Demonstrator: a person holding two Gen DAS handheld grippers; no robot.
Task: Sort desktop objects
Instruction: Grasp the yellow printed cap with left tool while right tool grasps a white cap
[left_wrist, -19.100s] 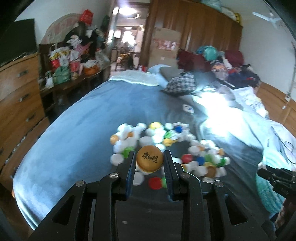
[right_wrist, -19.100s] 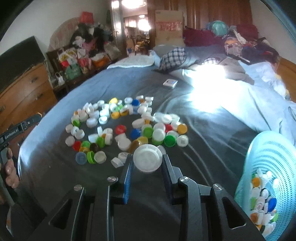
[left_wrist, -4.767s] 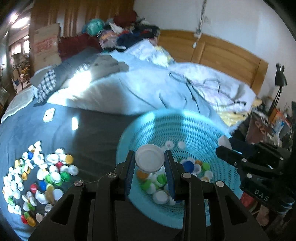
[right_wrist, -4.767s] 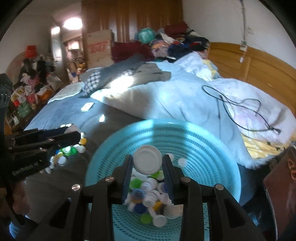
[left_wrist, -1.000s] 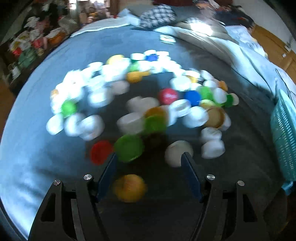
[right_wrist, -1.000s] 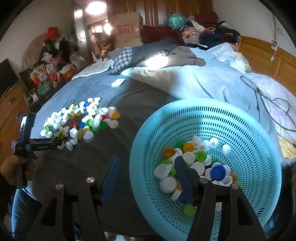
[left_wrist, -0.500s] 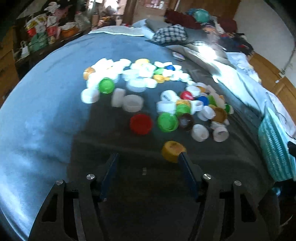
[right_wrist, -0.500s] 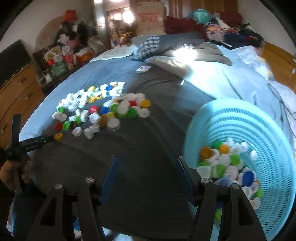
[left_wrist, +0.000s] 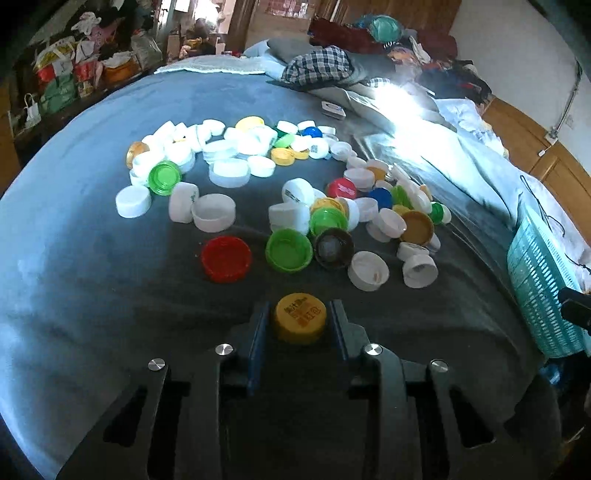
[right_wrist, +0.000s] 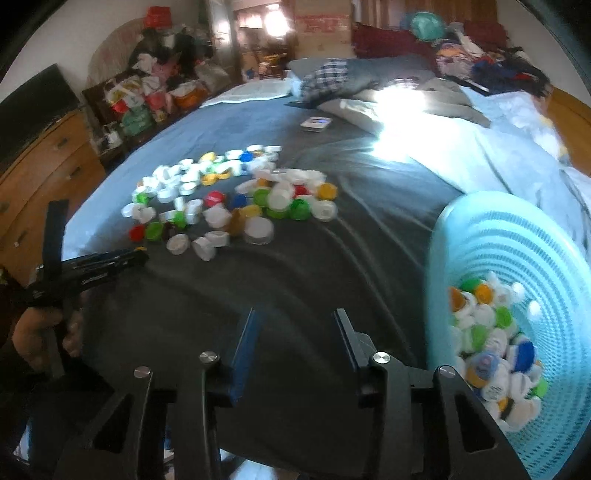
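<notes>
The left gripper (left_wrist: 299, 319) had its jaws closing around a yellow bottle cap (left_wrist: 300, 317) that sat between the blue pads on the dark blanket (left_wrist: 110, 295); a thin gap seemed to remain on each side, so the pads were probably not yet pressing on it. That cap lay nearest the camera, apart from the main scatter of bottle caps (left_wrist: 288, 192), which likely made it the easy pick: nothing crowded the fingers there. Just beyond it lay a red cap (left_wrist: 226, 258), a green cap (left_wrist: 289, 250) and a brown cap (left_wrist: 333, 247), the green and brown touching.

The right gripper (right_wrist: 295, 339) hovered over bare blanket between the scatter and the turquoise basket (right_wrist: 517, 236), its jaws narrowing with nothing between them. It pointed toward the scatter, probably heading there for a cap of its own.

The basket stood to the right of the scatter, at the blanket's near edge, and already held a heap of mixed caps (right_wrist: 491, 332). From the right wrist view the left gripper appeared at the scatter's near-left side, held in the person's hand (right_wrist: 40, 336).
</notes>
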